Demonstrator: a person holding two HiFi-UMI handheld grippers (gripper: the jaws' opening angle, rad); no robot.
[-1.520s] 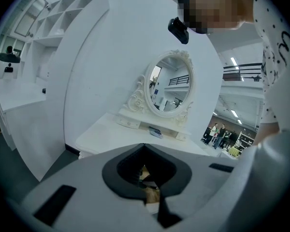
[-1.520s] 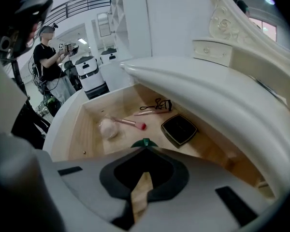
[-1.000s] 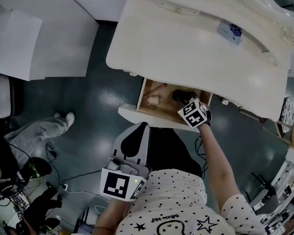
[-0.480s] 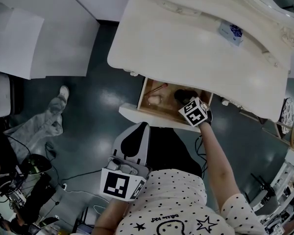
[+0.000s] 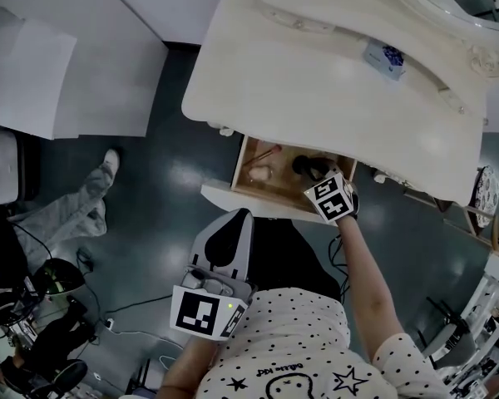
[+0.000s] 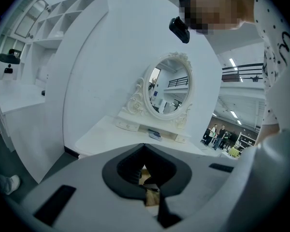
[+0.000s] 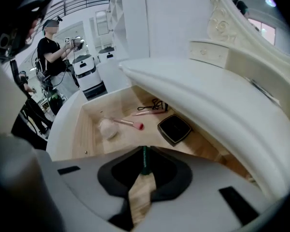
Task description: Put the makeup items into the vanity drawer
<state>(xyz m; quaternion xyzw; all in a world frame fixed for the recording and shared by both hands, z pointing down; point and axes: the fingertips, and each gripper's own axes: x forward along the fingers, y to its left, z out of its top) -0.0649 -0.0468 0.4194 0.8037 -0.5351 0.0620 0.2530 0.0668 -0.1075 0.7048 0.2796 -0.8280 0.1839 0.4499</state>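
The vanity drawer (image 5: 251,191) stands pulled out under the white vanity top (image 5: 316,81). Inside it lie a black compact (image 7: 174,128), a pink-tipped brush (image 7: 128,123), a pale puff (image 7: 106,128), a pink pencil (image 7: 147,111) and a black eyelash curler (image 7: 155,103). My right gripper (image 5: 324,188) (image 7: 144,168) hangs over the drawer's right part, pointing steeply down. Its jaws have just been closing partway and stand apart. A thin green stick (image 7: 144,154) shows between them, with no pad pressing on it. My left gripper (image 5: 233,223) (image 6: 150,197) stays near my body, shut and empty.
An oval mirror (image 6: 166,88) and a small blue-and-white pack (image 5: 385,56) are on the vanity top. White cabinets (image 5: 33,81) stand at the left, with a bystander's leg (image 5: 75,214) on the dark floor. Another person (image 7: 50,47) stands beyond the drawer.
My right gripper has hardly shifted over the drawer. My left gripper has kept still. The bystander's leg and shoe at the left have moved across the floor.
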